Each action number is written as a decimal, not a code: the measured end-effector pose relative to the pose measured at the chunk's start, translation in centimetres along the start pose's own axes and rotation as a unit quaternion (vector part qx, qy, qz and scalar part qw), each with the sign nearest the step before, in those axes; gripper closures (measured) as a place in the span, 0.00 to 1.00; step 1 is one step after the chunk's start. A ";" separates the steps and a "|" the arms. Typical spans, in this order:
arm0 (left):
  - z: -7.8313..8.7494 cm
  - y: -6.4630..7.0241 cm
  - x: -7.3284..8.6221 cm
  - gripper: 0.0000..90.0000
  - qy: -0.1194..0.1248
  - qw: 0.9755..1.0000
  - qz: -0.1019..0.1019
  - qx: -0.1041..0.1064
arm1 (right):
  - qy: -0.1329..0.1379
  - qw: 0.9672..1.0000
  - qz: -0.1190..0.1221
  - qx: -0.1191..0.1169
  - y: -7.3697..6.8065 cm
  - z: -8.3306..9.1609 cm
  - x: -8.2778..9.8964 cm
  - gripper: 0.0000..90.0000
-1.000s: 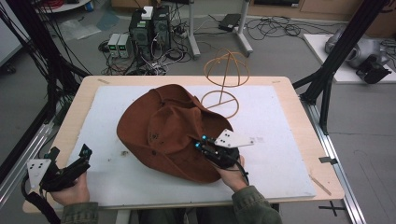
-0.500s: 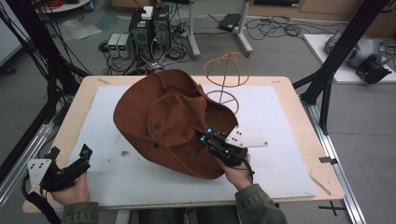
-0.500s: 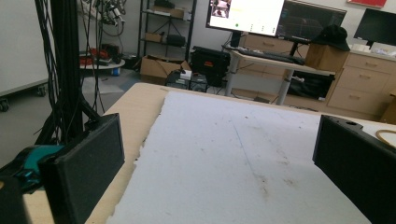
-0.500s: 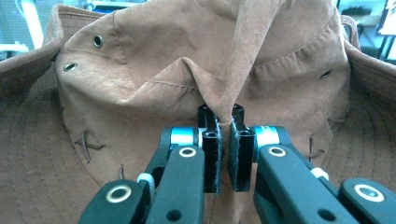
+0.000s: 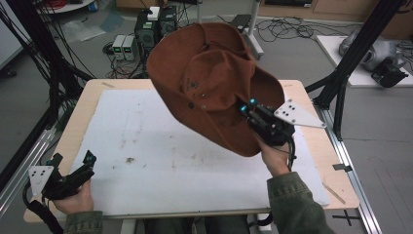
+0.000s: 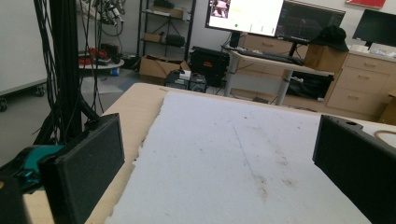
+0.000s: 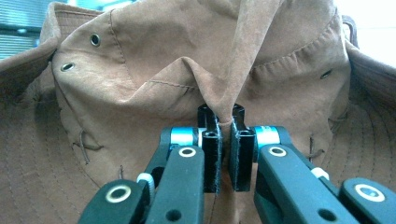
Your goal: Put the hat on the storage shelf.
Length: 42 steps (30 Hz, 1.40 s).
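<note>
Nearest you, your left gripper (image 5: pixel 73 168) rested at the near left corner of the table (image 5: pixel 87 97), its jaws standing wide apart with nothing between them; the left gripper view looked across the bare white mat (image 6: pixel 224 154) and showed those pads (image 6: pixel 86 168) clear of everything. Further in and to the right, your right gripper (image 5: pixel 248 109) had its jaws pinched all but together on a fold of the brown hat (image 5: pixel 214 83), and the right gripper view showed the cloth drawn up into a crease right between the pads (image 7: pixel 212 149), at the base of the crown. The hat itself hung in the air over the far right half of the table, tilted, touching neither mat nor table. So, as I judge it, you had the pick-up done: the grip was made and the hat was off the surface. What was left was the carrying and the setting down, wherever you meant it to go; the pictures from this moment do not settle the place. As for containers, there were none on the table. The hat's own hollow faced away from the high camera, so I cannot tell you whether anything sat inside it.
</note>
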<state>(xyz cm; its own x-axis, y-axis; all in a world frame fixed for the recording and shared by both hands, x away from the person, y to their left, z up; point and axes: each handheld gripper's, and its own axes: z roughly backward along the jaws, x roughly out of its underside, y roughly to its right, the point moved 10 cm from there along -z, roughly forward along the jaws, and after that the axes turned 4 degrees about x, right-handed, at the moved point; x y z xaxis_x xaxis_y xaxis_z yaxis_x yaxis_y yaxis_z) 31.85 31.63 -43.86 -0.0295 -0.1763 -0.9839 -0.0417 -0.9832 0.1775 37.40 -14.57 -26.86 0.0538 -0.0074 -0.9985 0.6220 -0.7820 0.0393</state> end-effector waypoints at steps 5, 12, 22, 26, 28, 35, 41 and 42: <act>0.0 -0.1 0.0 0.03 0.000 1.000 0.000 -0.002 | 0.002 1.000 0.008 0.023 2.1 -0.6 -1.5 0.96; 0.1 0.0 -0.1 0.03 0.001 1.000 -0.003 -0.002 | 0.002 0.998 0.012 0.056 5.0 -3.3 -3.2 0.96; -0.2 0.2 0.2 0.03 -0.004 1.000 -0.006 0.002 | -0.003 0.994 0.007 0.106 9.0 -8.4 -4.4 0.95; -0.3 0.1 0.3 0.03 -0.004 1.000 -0.007 0.001 | -0.013 0.993 0.005 0.121 10.2 -9.4 -3.8 0.95; -0.3 0.1 0.4 0.03 -0.008 1.000 -0.014 -0.003 | -0.036 0.990 -0.002 0.136 11.7 -10.0 -2.4 0.95; -0.4 0.3 0.4 0.03 -0.009 1.000 -0.018 -0.001 | -0.071 0.987 -0.016 0.140 12.5 -10.1 1.5 0.94; -0.4 0.7 0.5 0.03 -0.013 1.000 -0.020 0.004 | -0.083 0.988 -0.015 0.131 12.4 -10.1 2.4 0.92; -0.4 0.7 0.5 0.03 -0.013 1.000 -0.019 0.004 | -0.081 0.988 -0.018 0.130 12.4 -10.1 2.4 0.91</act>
<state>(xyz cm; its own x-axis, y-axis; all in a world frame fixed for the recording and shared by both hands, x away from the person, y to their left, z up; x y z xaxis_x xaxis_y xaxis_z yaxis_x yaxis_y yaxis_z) 32.24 30.85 -44.28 -0.0530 -0.1372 -0.9891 -0.0515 -0.9888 0.1399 53.14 -17.98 -28.40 -0.1039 -0.0609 -0.9927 0.3981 -0.9172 0.0147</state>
